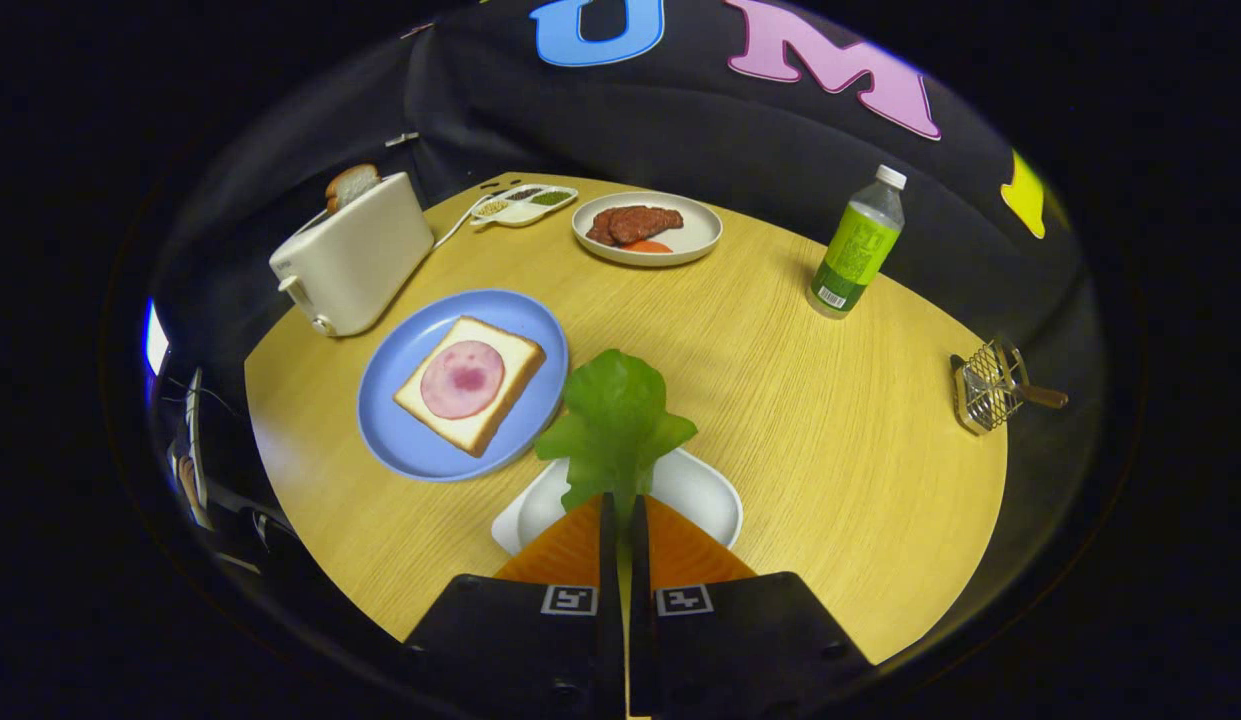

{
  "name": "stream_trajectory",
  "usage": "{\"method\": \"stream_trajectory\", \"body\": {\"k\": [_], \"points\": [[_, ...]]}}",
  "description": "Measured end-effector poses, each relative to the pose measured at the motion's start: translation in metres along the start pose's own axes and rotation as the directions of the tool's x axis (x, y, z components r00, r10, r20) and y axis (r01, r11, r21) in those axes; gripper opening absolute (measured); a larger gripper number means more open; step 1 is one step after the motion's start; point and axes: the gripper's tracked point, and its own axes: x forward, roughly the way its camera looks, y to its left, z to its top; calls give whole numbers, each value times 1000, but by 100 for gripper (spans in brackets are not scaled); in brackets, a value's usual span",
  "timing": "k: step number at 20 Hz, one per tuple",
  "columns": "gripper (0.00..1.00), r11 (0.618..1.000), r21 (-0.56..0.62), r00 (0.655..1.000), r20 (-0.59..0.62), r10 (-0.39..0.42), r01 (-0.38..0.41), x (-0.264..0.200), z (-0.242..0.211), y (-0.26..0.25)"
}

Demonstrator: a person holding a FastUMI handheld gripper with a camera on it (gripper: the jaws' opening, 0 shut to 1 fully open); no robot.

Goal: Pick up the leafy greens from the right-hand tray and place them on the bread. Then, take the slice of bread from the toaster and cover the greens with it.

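Observation:
My gripper (620, 505) is shut on the stem end of the leafy greens (616, 420), which stick up ahead of the fingertips, lifted above the white tray (705, 490). Left of the greens, a slice of bread (470, 395) topped with a round pink ham slice lies on a blue plate (405, 445). Beyond that plate stands a white toaster (355, 255) with a second bread slice (352, 185) poking out of its slot.
At the back of the round wooden table sit a white plate of meat (647, 230) and a small divided condiment dish (525, 205). A green bottle (858, 245) stands to the right, and a wire rack with a wooden handle (995, 385) lies near the right edge.

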Motion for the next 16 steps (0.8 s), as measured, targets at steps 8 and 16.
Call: {"method": "stream_trajectory", "body": {"k": [8, 16], "points": [[7, 998, -15, 993, 95, 64, -63, -16, 59, 53], [7, 988, -75, 988, 74, 137, -132, 14, 83, 118]]}}
